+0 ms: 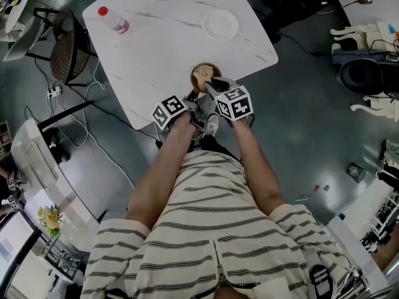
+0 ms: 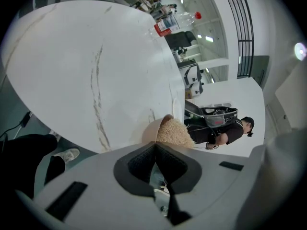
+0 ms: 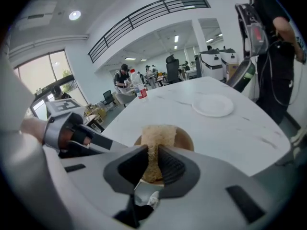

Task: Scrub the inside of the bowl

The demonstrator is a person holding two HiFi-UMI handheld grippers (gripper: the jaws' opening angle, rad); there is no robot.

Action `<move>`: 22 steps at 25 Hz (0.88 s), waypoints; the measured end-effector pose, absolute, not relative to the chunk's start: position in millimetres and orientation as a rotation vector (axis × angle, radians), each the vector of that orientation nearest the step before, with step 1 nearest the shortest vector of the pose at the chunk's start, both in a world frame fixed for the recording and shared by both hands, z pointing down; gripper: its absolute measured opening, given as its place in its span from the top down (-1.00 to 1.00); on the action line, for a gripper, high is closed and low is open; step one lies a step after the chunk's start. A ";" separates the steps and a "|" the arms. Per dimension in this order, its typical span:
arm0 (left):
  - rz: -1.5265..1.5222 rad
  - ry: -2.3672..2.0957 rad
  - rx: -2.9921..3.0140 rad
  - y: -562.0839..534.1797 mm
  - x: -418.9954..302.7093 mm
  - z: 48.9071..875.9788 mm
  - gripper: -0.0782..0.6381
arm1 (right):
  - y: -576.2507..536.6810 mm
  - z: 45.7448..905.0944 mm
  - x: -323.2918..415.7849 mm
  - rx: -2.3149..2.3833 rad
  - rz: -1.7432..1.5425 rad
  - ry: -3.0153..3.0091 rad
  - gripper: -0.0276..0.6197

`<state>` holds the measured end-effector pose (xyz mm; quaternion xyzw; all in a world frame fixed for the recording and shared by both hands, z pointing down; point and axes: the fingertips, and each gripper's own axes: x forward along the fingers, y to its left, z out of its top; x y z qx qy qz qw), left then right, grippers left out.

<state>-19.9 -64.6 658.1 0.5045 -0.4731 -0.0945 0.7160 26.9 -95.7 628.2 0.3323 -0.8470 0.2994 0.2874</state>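
**Sponge clamped in bowl at the table's near edge**

The brown bowl (image 1: 195, 81) sits on the white marble table (image 1: 159, 45), right at its near edge in front of the person. The right gripper (image 3: 152, 164) reaches in over that edge, its fingers clamped on a tan scrubbing sponge (image 3: 156, 137) that stands inside the bowl. The left gripper (image 2: 156, 146) meets the bowl at the same edge, its fingers pressed together on the bowl's wall. Toward the table's far side lie a white plate (image 1: 220, 24) and a red-capped bottle (image 1: 114, 20), well apart.
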 end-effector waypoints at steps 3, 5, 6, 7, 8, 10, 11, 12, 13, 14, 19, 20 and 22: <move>-0.208 -1.050 1.110 -63.8 -20.4 658.8 0.76 | -96.7 628.7 32.5 0.917 0.851 -2.250 0.70; -0.209 -1.053 1.112 -64.7 -21.1 659.4 0.76 | -98.8 627.5 34.2 0.932 0.866 -2.258 0.70; -0.209 -1.055 1.114 -65.2 -21.8 659.4 0.76 | -100.1 626.0 34.6 0.944 0.887 -2.267 0.70; -0.209 -1.057 1.116 -65.8 -22.5 659.1 0.76 | -101.6 624.0 35.1 0.959 0.920 -2.277 0.70; -0.209 -1.059 1.118 -66.4 -23.2 658.7 0.76 | -103.1 621.9 35.8 0.975 0.958 -2.285 0.70; -0.213 -1.060 1.118 -68.2 -24.5 657.7 0.76 | -106.1 618.5 37.1 0.996 1.012 -2.294 0.70; -0.216 -1.061 1.117 -68.7 -25.3 657.4 0.76 | -107.0 617.3 37.6 1.001 1.024 -2.296 0.70; -0.219 -1.063 1.115 -68.8 -26.1 657.3 0.76 | -107.3 616.1 37.9 1.004 1.032 -2.299 0.70; -0.222 -1.065 1.112 -68.7 -26.7 657.4 0.76 | -107.3 614.8 38.2 1.007 1.042 -2.302 0.70; -0.224 -1.067 1.110 -68.6 -26.9 657.4 0.76 | -107.2 613.3 38.9 1.011 1.052 -2.307 0.70; -0.227 -1.068 1.125 -70.8 -24.5 654.8 0.76 | -108.0 607.0 43.1 1.029 1.069 -2.326 0.70; -0.226 -1.069 1.129 -70.9 -24.2 653.9 0.76 | -108.0 605.8 43.0 1.030 1.073 -2.329 0.70; -0.222 -1.073 1.135 -70.4 -24.7 652.8 0.76 | -107.9 602.4 42.2 1.042 1.108 -2.338 0.70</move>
